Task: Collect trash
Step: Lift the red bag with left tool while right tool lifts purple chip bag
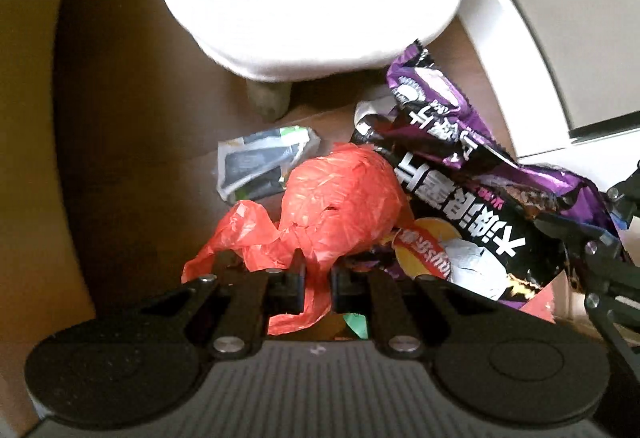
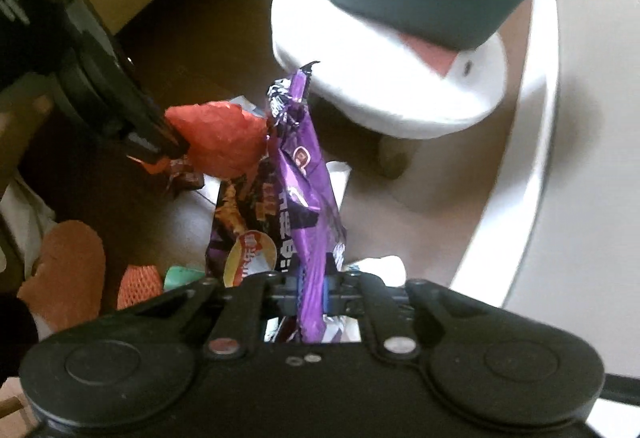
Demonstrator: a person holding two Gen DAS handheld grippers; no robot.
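Looking at a thin, crinkly orange plastic bag (image 1: 336, 194), semi-matt and full of creases. Seeing a glossy purple foil snack packet (image 1: 460, 174), shiny and wrinkled, catching light. Noticing matt black plastic on the left tool (image 1: 318, 284) and right tool (image 2: 312, 292), with small bright metal pins. Spotting crumpled printed paper wrapper (image 1: 264, 166) lying on smooth brown floor (image 1: 132, 118), plus a smooth white glossy stool (image 1: 308, 10).
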